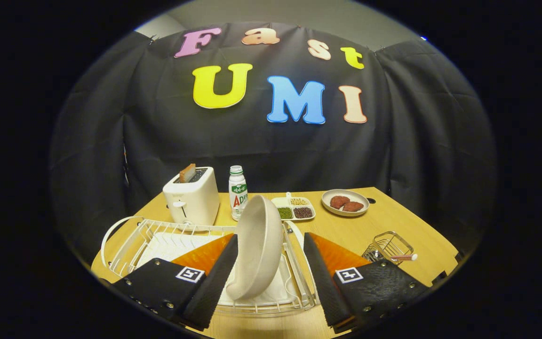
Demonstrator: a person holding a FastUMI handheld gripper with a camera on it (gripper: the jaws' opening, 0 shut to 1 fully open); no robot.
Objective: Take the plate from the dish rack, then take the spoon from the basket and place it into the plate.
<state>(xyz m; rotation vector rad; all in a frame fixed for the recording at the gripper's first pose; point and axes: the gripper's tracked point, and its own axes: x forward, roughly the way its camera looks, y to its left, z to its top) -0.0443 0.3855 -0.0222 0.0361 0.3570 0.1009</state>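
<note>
Plate [258,249] stands on edge in the white dish rack [158,235], between the fingers of the gripper [266,278], which are spread apart; the left finger [214,278] seems to touch its rim, the right one stays clear. Beyond the right finger, a wire basket [388,245] holds the spoon [405,257]. Farther off stand a toaster [192,197], a bottle [237,192], a divided tray [294,208] and a dish of patties [345,202] on the wooden table [384,221].

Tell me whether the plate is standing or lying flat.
Standing on edge: the plate stands in the dish rack, between the open gripper's fingers.
</note>
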